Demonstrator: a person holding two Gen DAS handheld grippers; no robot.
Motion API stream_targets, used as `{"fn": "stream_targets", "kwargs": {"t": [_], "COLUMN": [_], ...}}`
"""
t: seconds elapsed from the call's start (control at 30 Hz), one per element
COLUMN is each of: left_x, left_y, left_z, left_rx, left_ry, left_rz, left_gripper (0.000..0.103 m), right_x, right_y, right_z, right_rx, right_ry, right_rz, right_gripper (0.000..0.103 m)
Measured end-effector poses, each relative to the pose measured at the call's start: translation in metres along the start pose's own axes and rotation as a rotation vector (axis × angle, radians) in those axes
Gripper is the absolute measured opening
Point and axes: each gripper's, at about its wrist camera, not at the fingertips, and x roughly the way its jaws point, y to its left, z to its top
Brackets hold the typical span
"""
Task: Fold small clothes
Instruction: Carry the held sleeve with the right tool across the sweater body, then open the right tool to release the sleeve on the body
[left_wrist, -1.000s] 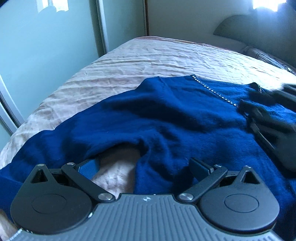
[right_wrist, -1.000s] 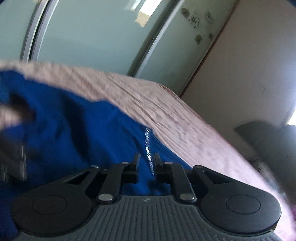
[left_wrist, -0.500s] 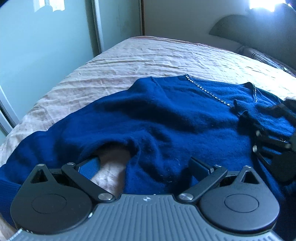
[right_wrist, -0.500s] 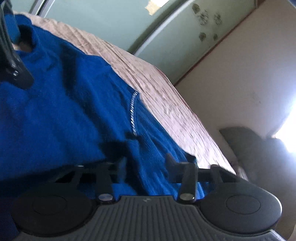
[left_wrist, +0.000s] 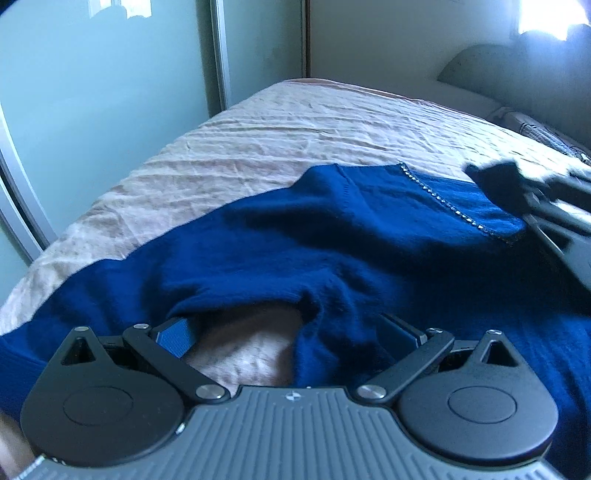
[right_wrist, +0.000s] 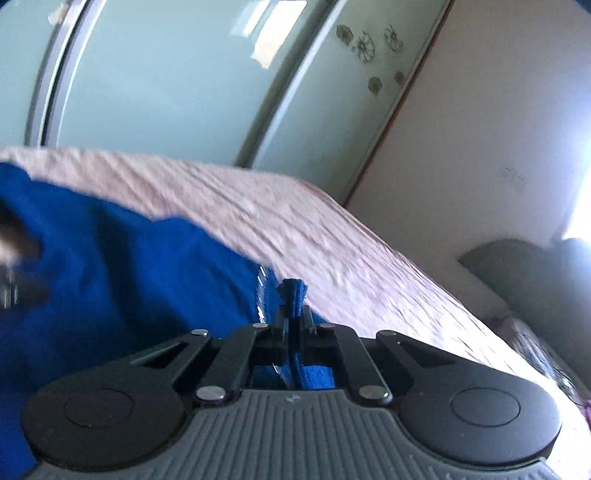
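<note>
Since a second ago your right tongs have closed and now pinch a fold of the blue sweater beside its beaded trim. Your left tongs stand spread, one finger tucked under the near hem. Spread on the bed, the sweater runs crosswise before you, and the pinched edge lies at its far right, nearer your right hand. Motion blur hides the right tongs in the left view; the sweater's left end is cut off.

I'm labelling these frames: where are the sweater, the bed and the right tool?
sweater (left_wrist: 332, 236), left wrist view, chest fabric.
bed (left_wrist: 280, 140), left wrist view, bare cover.
right tool (right_wrist: 293, 314), right wrist view, tips pinching sweater edge.
</note>
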Motion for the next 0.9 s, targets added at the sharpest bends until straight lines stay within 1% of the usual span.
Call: {"fn": "stream_targets", "kwargs": {"t": [0.1, 0.2, 0.33, 0.6, 0.67, 0.83, 0.9], "left_x": [0.000, 0.000, 0.001, 0.001, 0.001, 0.002, 0.000], "left_y": [0.005, 0.012, 0.017, 0.022, 0.023, 0.025, 0.026], "left_z": [0.000, -0.001, -0.003, -0.008, -0.009, -0.013, -0.015], "left_rx": [-0.003, -0.019, -0.025, -0.031, -0.037, -0.039, -0.040], "left_ry": [-0.002, 0.004, 0.012, 0.016, 0.020, 0.028, 0.028], "left_rz": [0.021, 0.027, 0.042, 0.050, 0.051, 0.058, 0.061], "left_gripper": [0.102, 0.102, 0.102, 0.102, 0.102, 0.102, 0.102], "right_x": [0.012, 0.021, 0.029, 0.037, 0.041, 0.057, 0.060], "right_y": [0.012, 0.022, 0.031, 0.061, 0.067, 0.074, 0.073], "right_z": [0.017, 0.028, 0.035, 0.048, 0.049, 0.042, 0.040], "right_rx": [-0.005, -0.014, -0.009, -0.006, 0.001, 0.016, 0.044], "right_ry": [-0.023, -0.029, -0.040, -0.051, -0.034, 0.064, 0.099], "right_rz": [0.031, 0.054, 0.081, 0.136, 0.164, 0.202, 0.217], "right_gripper": [0.005, 0.005, 0.005, 0.005, 0.005, 0.008, 0.015]}}
